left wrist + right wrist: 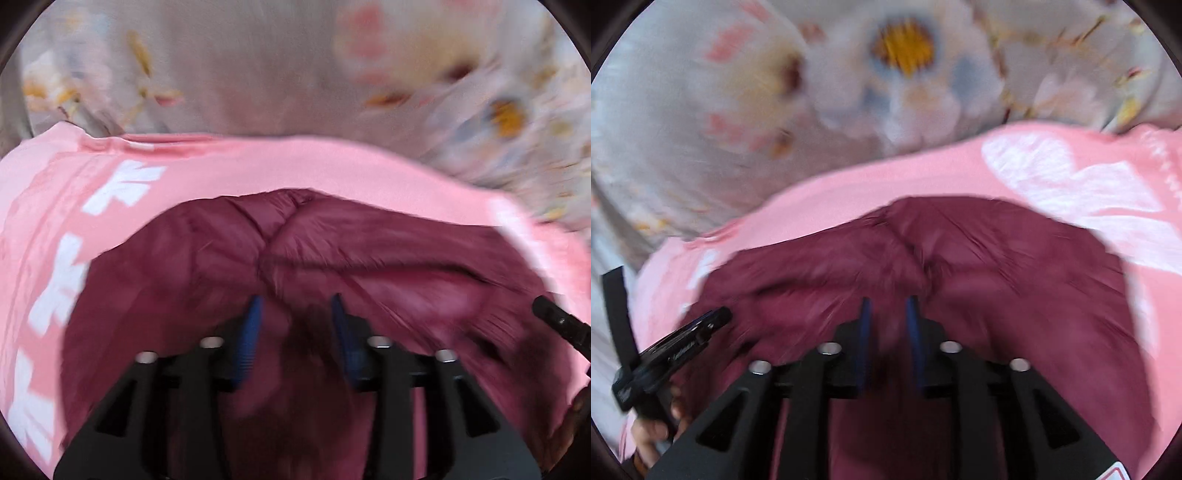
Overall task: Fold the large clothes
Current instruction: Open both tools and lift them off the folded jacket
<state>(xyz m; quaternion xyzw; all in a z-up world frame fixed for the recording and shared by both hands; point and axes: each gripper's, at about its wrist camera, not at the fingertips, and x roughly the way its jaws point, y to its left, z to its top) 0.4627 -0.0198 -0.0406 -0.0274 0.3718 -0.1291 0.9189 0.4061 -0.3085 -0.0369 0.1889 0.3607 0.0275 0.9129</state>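
Both views blurred. Maroon padded garment lies bunched on top of a pink garment with white print, which is spread on a floral bedsheet. Maroon piece sits near, pink edge shows beyond it and to both sides.

Left gripper: jaws partly apart, nothing between the blue pads; maroon fabric lies just below. Right gripper: jaws narrowly apart, nothing visibly pinched either. In the right wrist view, the left gripper shows at lower left, carried by a hand.

Judgement: a fold of the maroon garment looks just laid down, both grippers let go. Fold still puffy, centre seam humped. Next move likely calls for picking a fresh edge on each side, gripping the thick padding fully, and folding again.

Containers: none in view.
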